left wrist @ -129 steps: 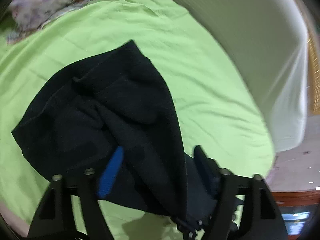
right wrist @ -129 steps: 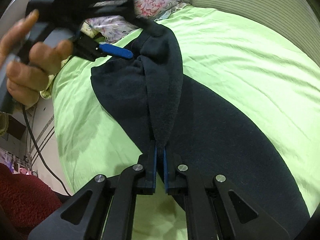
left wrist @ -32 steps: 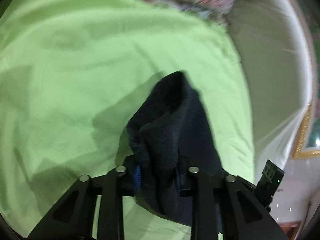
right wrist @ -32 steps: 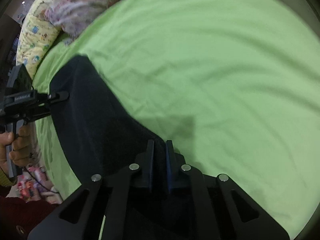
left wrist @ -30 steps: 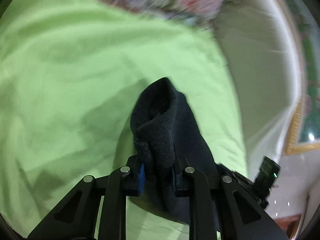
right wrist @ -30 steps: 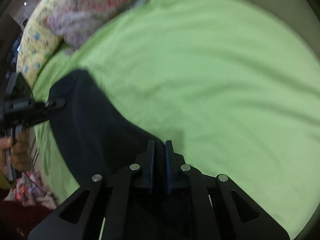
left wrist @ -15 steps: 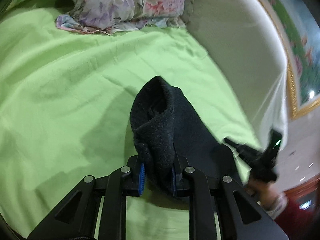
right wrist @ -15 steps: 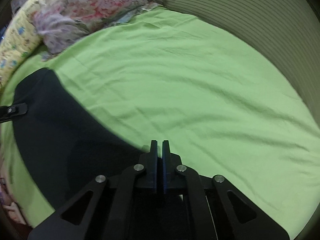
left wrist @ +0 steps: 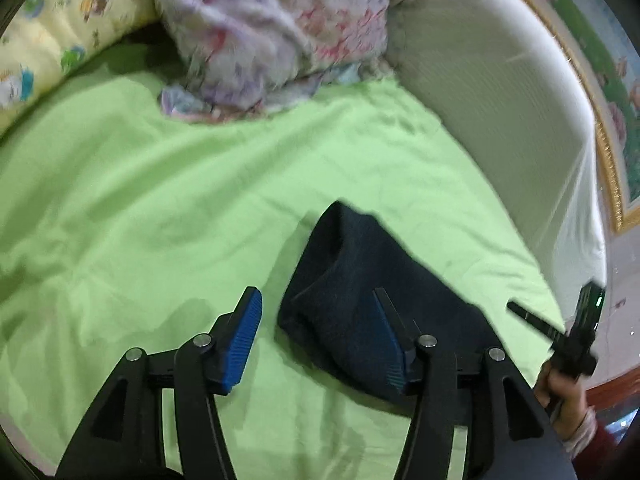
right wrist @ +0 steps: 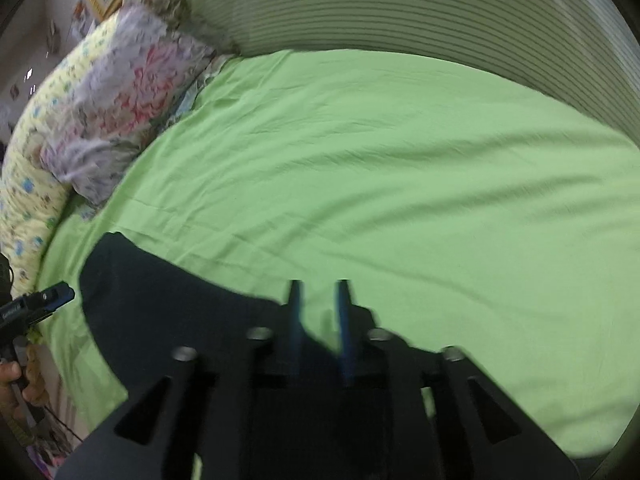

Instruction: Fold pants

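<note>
The dark navy pants (left wrist: pixel 360 280) lie folded on the green bedsheet (left wrist: pixel 160 208). My left gripper (left wrist: pixel 316 304) is open wide; the pants' folded end lies between its blue pads, loose on the sheet. In the right wrist view the pants (right wrist: pixel 160 300) lie flat at lower left. My right gripper (right wrist: pixel 318 288) is open by a small gap, above the pants' edge and holding nothing. The right gripper also shows in the left wrist view (left wrist: pixel 560 332), the left one in the right wrist view (right wrist: pixel 36 304).
A floral pillow (left wrist: pixel 272 32) and a yellow patterned bolster (left wrist: pixel 52 32) lie at the head of the bed. A white striped headboard (right wrist: pixel 440 12) curves along the far side. A framed picture (left wrist: pixel 616 128) hangs on the wall at right.
Both grippers have opened and let go of the pants, which now lie on the sheet. Both have drawn back and tilted up a little.
</note>
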